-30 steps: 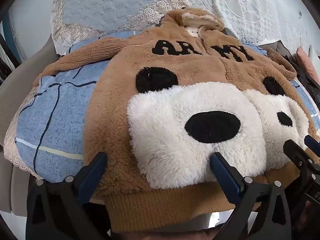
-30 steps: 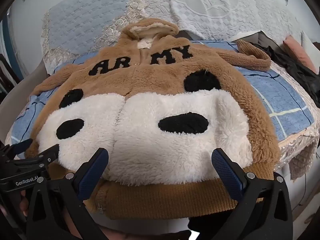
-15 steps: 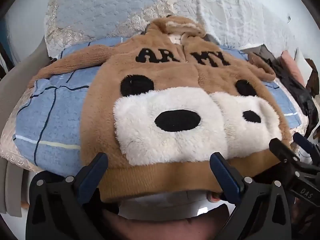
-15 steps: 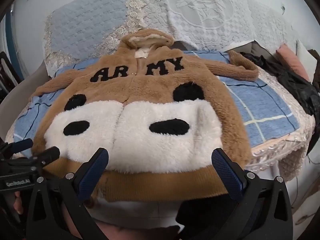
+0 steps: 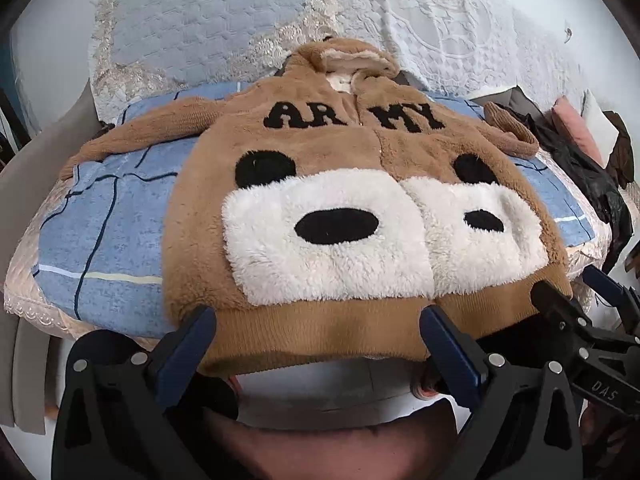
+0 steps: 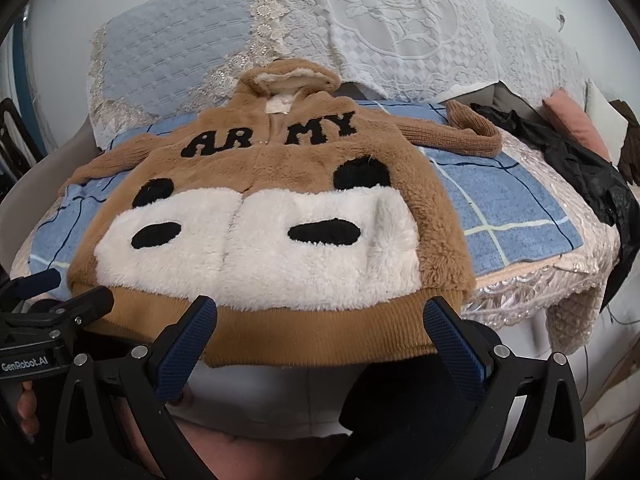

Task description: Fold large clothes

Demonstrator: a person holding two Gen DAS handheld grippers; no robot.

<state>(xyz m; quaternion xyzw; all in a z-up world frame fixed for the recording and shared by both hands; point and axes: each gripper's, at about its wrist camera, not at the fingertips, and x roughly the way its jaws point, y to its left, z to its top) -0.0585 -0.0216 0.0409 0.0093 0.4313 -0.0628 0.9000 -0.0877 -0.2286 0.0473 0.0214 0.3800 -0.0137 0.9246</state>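
Observation:
A brown fleece hooded jacket (image 5: 340,168) with a white bear face and black "ARMY" letters lies flat, front up, on a blue checked cushion; it also shows in the right wrist view (image 6: 280,200). Its sleeves spread out to both sides and its ribbed hem (image 5: 320,328) hangs at the near edge. My left gripper (image 5: 320,344) is open and empty, just in front of the hem's left part. My right gripper (image 6: 320,332) is open and empty in front of the hem's right part; it also shows in the left wrist view (image 5: 580,300).
The blue checked cushion (image 5: 100,240) lies on a sofa with a lace-trimmed cover (image 6: 400,32). Black clothing (image 6: 580,168) and a pink pillow (image 6: 572,124) lie at the right. The cushion's near edge drops off just below the hem.
Both grippers have drawn back toward me from over the jacket. Their fingers, which sat over the white fleece, now stand at the hem. The jacket has not moved.

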